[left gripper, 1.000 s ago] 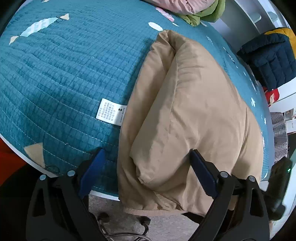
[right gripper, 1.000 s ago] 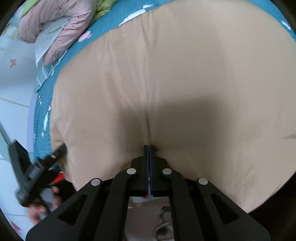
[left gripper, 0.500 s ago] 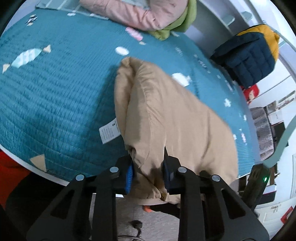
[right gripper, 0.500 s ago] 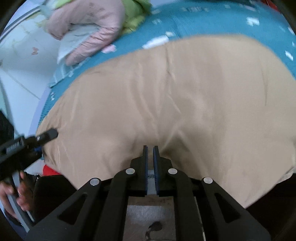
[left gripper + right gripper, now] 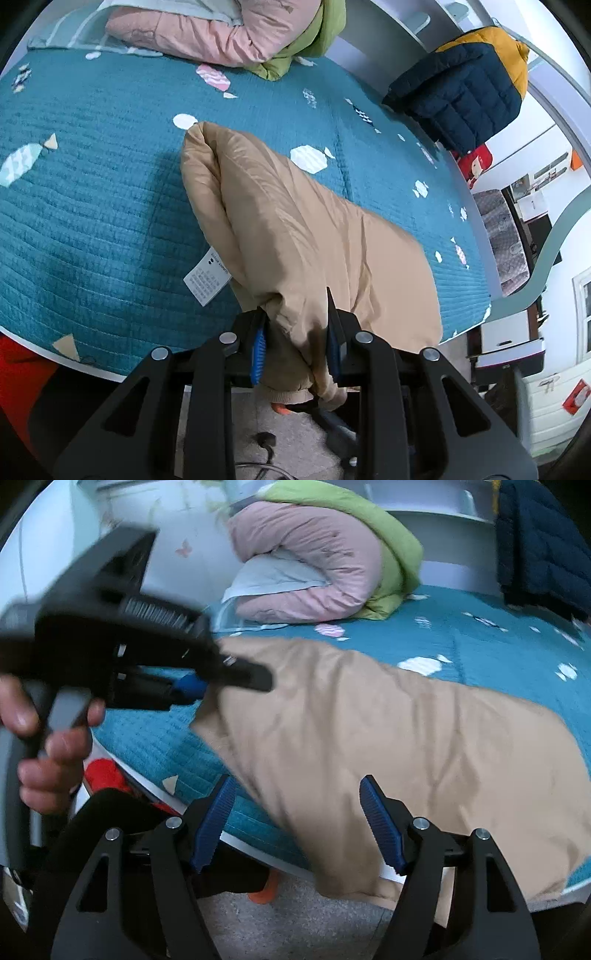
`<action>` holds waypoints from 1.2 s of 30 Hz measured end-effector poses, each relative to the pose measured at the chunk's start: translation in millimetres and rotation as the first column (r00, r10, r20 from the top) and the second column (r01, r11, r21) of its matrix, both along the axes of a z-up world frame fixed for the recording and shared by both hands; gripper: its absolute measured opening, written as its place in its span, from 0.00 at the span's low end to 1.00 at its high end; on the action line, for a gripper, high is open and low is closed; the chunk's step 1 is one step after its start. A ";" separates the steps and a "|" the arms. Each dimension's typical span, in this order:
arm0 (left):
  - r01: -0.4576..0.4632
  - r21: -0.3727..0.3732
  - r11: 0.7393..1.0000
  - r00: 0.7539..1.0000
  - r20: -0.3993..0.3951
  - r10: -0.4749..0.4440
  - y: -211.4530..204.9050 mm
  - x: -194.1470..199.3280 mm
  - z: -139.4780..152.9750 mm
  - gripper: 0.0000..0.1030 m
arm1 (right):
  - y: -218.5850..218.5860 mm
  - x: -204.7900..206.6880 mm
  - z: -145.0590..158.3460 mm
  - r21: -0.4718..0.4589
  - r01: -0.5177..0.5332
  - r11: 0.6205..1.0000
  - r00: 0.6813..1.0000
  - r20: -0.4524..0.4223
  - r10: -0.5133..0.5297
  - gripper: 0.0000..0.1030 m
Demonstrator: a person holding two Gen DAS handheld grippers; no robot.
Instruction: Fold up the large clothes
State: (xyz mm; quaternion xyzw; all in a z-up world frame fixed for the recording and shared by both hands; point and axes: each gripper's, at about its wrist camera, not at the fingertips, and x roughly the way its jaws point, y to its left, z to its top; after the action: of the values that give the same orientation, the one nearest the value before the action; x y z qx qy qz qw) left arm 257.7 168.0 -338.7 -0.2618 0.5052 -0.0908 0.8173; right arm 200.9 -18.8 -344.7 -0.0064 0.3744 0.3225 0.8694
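Since the earlier frames, the left gripper (image 5: 295,343) had closed from a wide spread onto the near hem of the tan jacket (image 5: 295,229) and lifted it, while the right gripper (image 5: 299,823), before pressed together on the cloth, had let go. At the left, a white care label (image 5: 207,280) hung from the jacket's edge over the teal quilt (image 5: 92,206). The left pads pinched a thick bunch of tan fabric. The jacket lay across the quilt, its near edge over the bed's side. At the right, the right jaws were opening, the pads not pressing on the cloth between them.
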 end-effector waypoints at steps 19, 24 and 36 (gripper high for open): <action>0.088 -0.033 0.996 0.994 0.074 -0.085 -29.1 10.0 32.5 0.43 | 21.5 48.5 -2.1 -0.029 0.138 0.990 0.989 0.061 -0.136 0.15; 0.186 -0.089 0.979 0.945 0.288 -0.153 -61.4 -2.5 87.3 0.62 | -39.3 64.8 16.7 0.161 0.263 0.951 0.963 -0.100 -0.250 0.15; 0.126 0.151 0.980 0.989 0.058 -0.136 -114.9 37.2 15.2 0.76 | -222.0 69.8 -3.4 0.414 0.665 0.622 0.742 -0.460 -0.487 0.15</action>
State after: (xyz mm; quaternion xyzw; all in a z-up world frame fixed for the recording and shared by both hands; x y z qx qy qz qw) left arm 294.9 53.1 -323.5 -0.1637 0.4987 -0.1156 0.8433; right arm 270.7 -240.7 -348.1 0.4171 0.3743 0.1132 0.8204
